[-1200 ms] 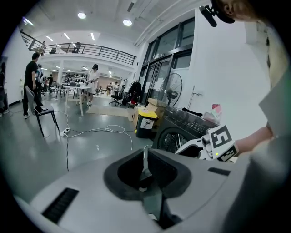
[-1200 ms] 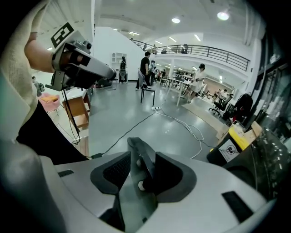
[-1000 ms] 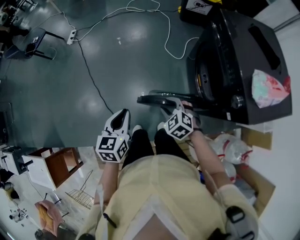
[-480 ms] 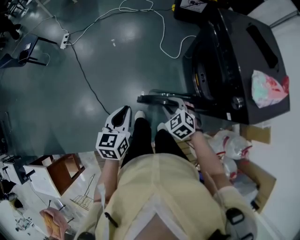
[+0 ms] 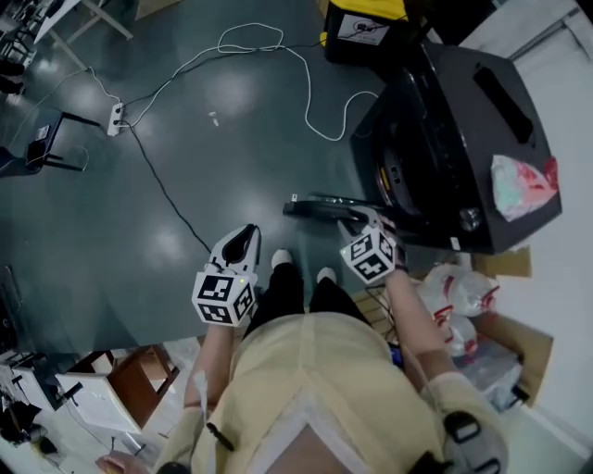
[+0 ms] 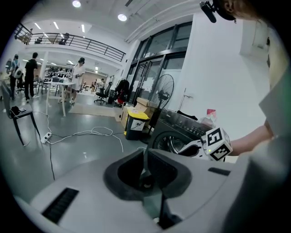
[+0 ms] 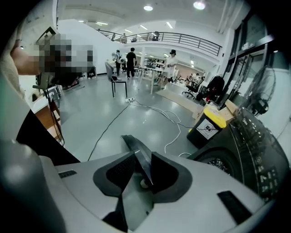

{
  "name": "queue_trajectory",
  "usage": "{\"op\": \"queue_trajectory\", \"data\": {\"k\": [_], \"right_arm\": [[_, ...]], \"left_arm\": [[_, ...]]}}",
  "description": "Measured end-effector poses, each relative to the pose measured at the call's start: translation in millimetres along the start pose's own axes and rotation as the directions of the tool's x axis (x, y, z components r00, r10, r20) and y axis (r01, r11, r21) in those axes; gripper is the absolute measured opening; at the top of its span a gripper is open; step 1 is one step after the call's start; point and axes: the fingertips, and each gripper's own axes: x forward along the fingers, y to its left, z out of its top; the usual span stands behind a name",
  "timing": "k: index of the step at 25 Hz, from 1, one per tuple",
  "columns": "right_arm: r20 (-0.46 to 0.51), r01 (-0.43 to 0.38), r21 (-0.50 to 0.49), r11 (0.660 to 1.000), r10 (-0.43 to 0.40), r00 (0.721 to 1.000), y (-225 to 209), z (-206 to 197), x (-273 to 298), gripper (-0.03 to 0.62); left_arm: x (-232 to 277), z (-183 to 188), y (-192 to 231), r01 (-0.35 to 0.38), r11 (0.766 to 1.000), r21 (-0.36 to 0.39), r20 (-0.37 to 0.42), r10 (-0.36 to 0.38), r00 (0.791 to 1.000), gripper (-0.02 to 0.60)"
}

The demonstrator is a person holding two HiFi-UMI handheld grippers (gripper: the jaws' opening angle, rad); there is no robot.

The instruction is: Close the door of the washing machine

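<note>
The grey floor (image 5: 185, 148) carries all items. The dark washing machine (image 5: 482, 130) stands at the floor's right edge, beside a white wall, with its round drum opening (image 5: 408, 171) uncovered. A person in a yellow top (image 5: 324, 389) stands in front of the machine, towards the floor's near edge, and holds one tool in each hand.

The door (image 5: 320, 205) is open. It is swung out from the machine front over the floor and is seen edge-on in the head view, between the drum opening and the person's feet.

A yellow-lidded black bin (image 5: 361, 28) stands on the floor just beside the far side of the machine. A crumpled pink-and-white bag (image 5: 519, 185) lies on the machine top.

The right tool (image 5: 361, 220) is at the free end of the door. In the right gripper view, the dark door rim (image 7: 136, 152) runs between the pads. The jaws of the right tool (image 7: 142, 164) have just been closing and are now clamped on the rim.

The left tool (image 5: 243, 236) hangs over bare floor, well apart from the door. The jaws of the left tool (image 6: 145, 166) are together, with nothing between them.

A white cable (image 5: 278, 48) loops across the far floor. A power strip (image 5: 115, 115) lies towards the floor's left edge.
</note>
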Motion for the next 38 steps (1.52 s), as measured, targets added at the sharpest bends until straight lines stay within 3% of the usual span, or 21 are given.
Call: {"op": "queue_trajectory", "data": {"k": [12,18,23,38], "right_arm": [[-0.024,0.158,0.188,0.969,-0.156,0.987,-64,20,25,0.112],[0.008,0.195,0.267,0.944,-0.204,0.979,-104,26,36,0.11],[-0.038,0.245,0.269,0.931,-0.243,0.969,-124,24,46,0.11],[-0.115,0.261,0.332,0.907,-0.235,0.965,-183,23,59,0.098]], "left_arm": [[37,25,7,0.14,0.988,0.064,-0.037,-0.138,0.99,0.011],[69,43,-1,0.144,0.987,0.075,-0.037,-0.142,0.989,0.011],[89,69,-6,0.116,0.991,0.059,-0.015,-0.116,0.993,0.011],[203,139,-50,0.197,0.97,0.141,-0.039,-0.193,0.98,0.011]]}}
